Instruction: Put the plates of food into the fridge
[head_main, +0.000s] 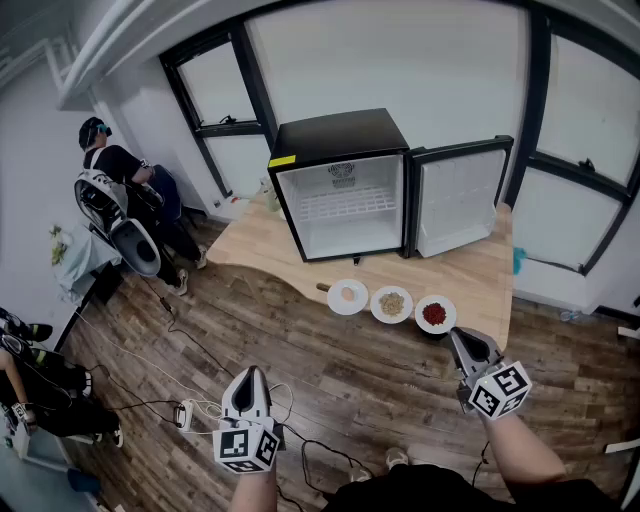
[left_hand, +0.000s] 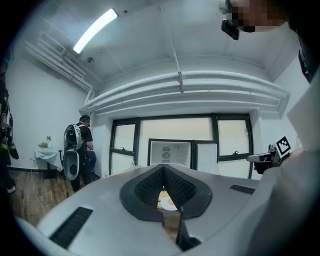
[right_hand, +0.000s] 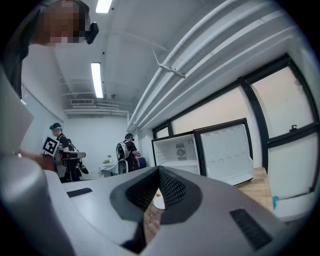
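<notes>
A black mini fridge (head_main: 340, 185) stands on the wooden table (head_main: 480, 280) with its door (head_main: 460, 200) swung open to the right and its white shelves bare. In front of it three white plates lie in a row: one with pale food (head_main: 347, 296), one with brownish food (head_main: 391, 303), one with red food (head_main: 435, 314). My left gripper (head_main: 250, 373) hangs over the floor, well short of the table, shut and empty. My right gripper (head_main: 464, 339) is just below the red plate, shut and empty. Each gripper view looks toward the fridge (left_hand: 170, 152) (right_hand: 177, 152) past closed jaws.
A person with a backpack (head_main: 120, 195) stands at the far left beside a small cloth-covered table (head_main: 75, 262). Another person (head_main: 30, 390) is at the lower left edge. Cables (head_main: 200, 410) trail over the wooden floor. Dark-framed windows line the wall behind the fridge.
</notes>
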